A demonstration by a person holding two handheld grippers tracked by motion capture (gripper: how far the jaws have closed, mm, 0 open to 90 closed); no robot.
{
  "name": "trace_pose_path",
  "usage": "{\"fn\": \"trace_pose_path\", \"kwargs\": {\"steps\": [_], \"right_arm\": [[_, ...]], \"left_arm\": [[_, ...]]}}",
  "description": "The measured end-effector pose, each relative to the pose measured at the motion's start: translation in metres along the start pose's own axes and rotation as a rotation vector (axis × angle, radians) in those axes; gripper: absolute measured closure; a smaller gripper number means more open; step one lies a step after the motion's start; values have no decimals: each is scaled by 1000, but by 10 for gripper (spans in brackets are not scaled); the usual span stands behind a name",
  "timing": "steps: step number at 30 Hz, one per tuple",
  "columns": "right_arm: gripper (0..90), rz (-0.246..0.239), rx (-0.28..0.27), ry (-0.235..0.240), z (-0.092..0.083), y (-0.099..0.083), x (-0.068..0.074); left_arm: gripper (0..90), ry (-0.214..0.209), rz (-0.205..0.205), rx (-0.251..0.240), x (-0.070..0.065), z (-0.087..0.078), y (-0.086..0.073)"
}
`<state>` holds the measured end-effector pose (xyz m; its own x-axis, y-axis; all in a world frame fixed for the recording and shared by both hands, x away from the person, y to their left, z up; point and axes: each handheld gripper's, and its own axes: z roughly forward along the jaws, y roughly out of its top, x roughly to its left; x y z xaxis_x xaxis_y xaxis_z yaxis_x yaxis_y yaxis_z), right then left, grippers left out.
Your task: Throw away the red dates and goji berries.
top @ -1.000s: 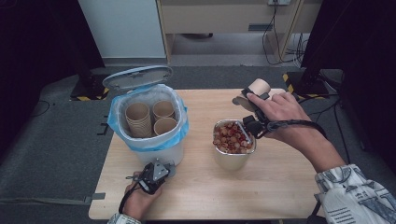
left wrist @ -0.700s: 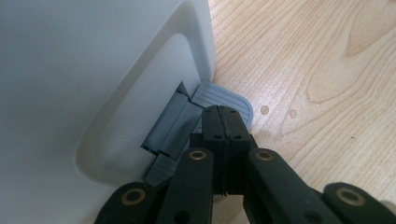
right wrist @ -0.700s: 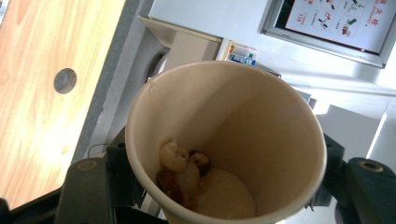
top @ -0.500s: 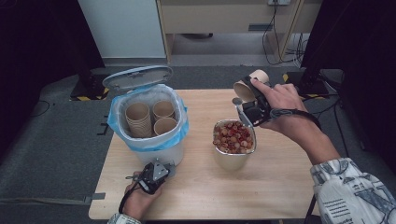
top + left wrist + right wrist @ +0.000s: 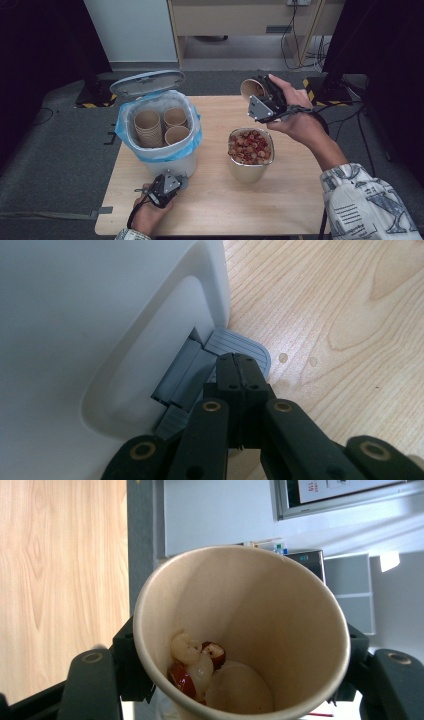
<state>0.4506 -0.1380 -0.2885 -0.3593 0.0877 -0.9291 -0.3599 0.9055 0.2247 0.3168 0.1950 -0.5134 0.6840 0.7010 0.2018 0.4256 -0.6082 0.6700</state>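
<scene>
White pedal bin [image 5: 172, 160] on the left of the wooden desk [image 5: 300, 200], lid [image 5: 146, 82] tipped up and back, blue liner [image 5: 192, 142] folded over the rim. Inside it, stacks of brown paper cups [image 5: 148, 127], three stacks side by side. No readable print on the bin or the cups.

Left gripper [image 5: 165, 189] sits low at the front foot of the bin, held in the left hand [image 5: 147, 215] at the near desk edge. Its jaws are fully closed, tips together, nothing between them, pressed down on the grey ribbed pedal [image 5: 240, 346] that sticks out of the recess in the bin's white wall.

Centre-right: a larger paper tub [image 5: 250, 157] standing upright on the desk, filled with red and pale dried fruit pieces [image 5: 249, 146].

Right gripper [image 5: 262, 100] is raised off the desk, beyond and above the tub, in the right hand [image 5: 295, 117]. Jaws clamped on the sides of one paper cup [image 5: 240, 635], tilted with its mouth toward the bin side. In the right gripper view a few red and pale fruit pieces [image 5: 195, 662] lie at the cup's bottom.

Patterned sleeve [image 5: 370, 205] at the lower right. Some writing on a framed sheet [image 5: 345, 492] behind the cup, too small to read.
</scene>
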Motion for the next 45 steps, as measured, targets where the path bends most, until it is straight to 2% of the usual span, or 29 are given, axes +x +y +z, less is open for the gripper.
{"fn": "trace_pose_path", "kwargs": {"steps": [6, 18, 23, 32, 41, 45], "right_arm": [[317, 141, -59, 13, 3, 3, -6], [313, 262, -127, 38, 10, 13, -8], [313, 279, -138, 48, 13, 16, -8], [313, 343, -173, 55, 13, 21, -11], [312, 373, -187, 66, 14, 23, -14], [311, 413, -206, 74, 14, 25, -17]], "left_arm": [[897, 0, 2, 1, 0, 0, 0], [896, -2, 1, 0, 0, 0, 0], [896, -3, -2, -3, 0, 0, 0], [897, -4, -2, -1, 0, 0, 0], [896, -5, -3, -2, 0, 0, 0], [896, -5, -3, -1, 1, 0, 0]]}}
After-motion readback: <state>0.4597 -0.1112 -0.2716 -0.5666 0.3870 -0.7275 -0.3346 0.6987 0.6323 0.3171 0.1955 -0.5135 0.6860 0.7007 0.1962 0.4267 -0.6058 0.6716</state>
